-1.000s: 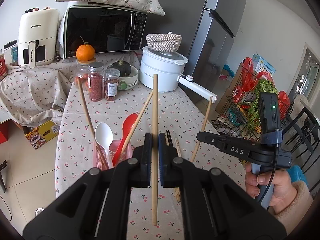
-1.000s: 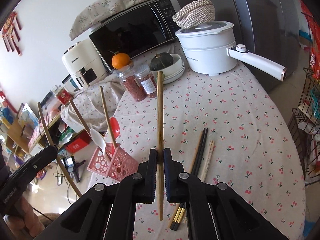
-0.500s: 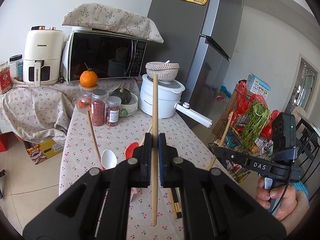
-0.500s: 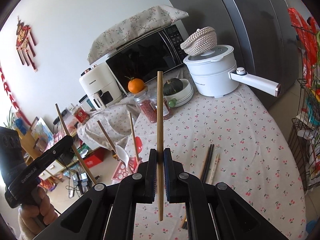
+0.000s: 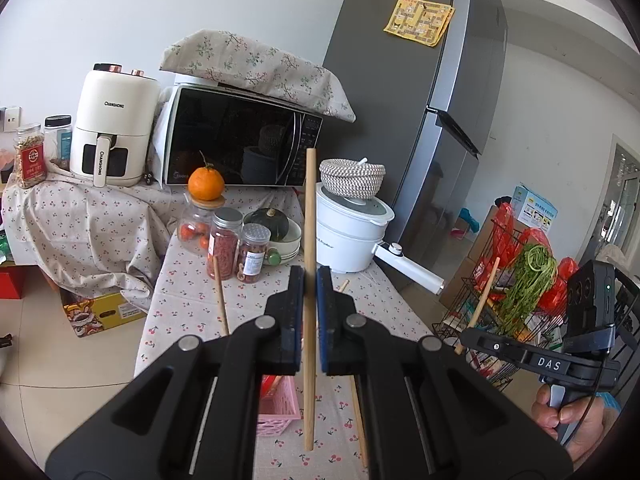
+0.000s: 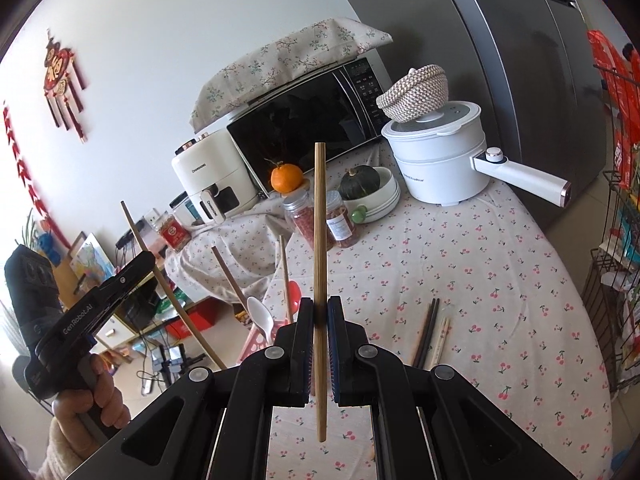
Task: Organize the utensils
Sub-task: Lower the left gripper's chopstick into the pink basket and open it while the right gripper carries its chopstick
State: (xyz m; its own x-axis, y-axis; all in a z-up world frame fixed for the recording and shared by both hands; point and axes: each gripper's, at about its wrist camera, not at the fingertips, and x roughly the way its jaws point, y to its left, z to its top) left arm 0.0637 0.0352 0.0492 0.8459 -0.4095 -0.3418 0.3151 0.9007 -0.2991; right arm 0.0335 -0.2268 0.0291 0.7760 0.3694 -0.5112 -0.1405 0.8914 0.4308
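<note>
My left gripper (image 5: 310,300) is shut on a pale wooden chopstick (image 5: 309,208) that stands upright between its pads, above the cherry-print table (image 5: 192,288). Below it, the pink basket (image 5: 280,400) is partly hidden by the fingers. My right gripper (image 6: 320,316) is shut on a darker bamboo chopstick (image 6: 320,220), also upright. In the right wrist view the pink basket (image 6: 250,346) holds a white spoon (image 6: 260,316), a red spoon (image 6: 295,292) and two chopsticks (image 6: 230,276). Loose chopsticks (image 6: 430,332) lie on the cloth to the right of the gripper.
At the table's far end stand a white pot (image 6: 440,168) with a long handle, jars (image 5: 222,244), an orange (image 5: 206,184), a bowl with a squash (image 6: 372,192), a microwave (image 5: 240,144) and an air fryer (image 5: 114,136). A fridge (image 5: 420,120) and a wire rack (image 5: 512,288) stand to the right.
Both grippers have risen and tipped upward with their chopsticks still held. The basket and table have sunk lower in both views.
</note>
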